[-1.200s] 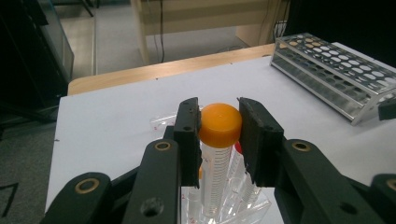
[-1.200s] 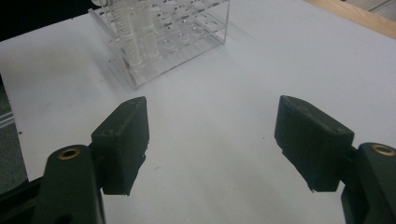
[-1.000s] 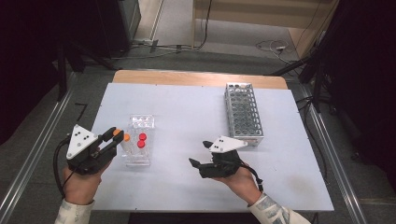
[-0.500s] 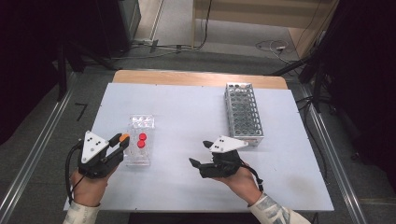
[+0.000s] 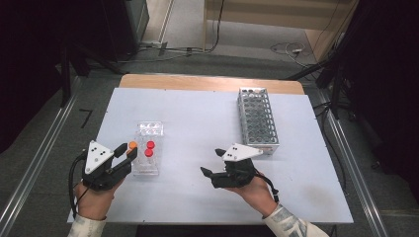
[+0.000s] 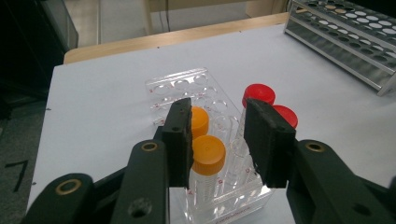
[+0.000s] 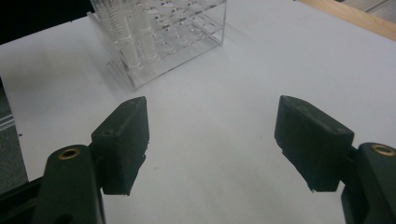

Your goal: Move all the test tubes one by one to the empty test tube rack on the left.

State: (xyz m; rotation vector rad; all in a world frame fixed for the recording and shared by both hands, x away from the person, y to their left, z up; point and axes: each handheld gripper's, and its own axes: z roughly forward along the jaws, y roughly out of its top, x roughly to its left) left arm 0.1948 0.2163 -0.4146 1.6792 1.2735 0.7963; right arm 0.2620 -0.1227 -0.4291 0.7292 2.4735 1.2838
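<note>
left gripper (image 6: 217, 140) hovering at near end of clear rack (image 5: 148, 148), jaws just opening, narrow, empty | orange tube (image 6: 208, 163) beside left pad, unheld | risking clipping cap, tipping rack | right gripper (image 7: 215, 140) idling wide, empty

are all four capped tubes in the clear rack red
No, the clear rack holds two orange-capped tubes and two red-capped tubes.
</note>
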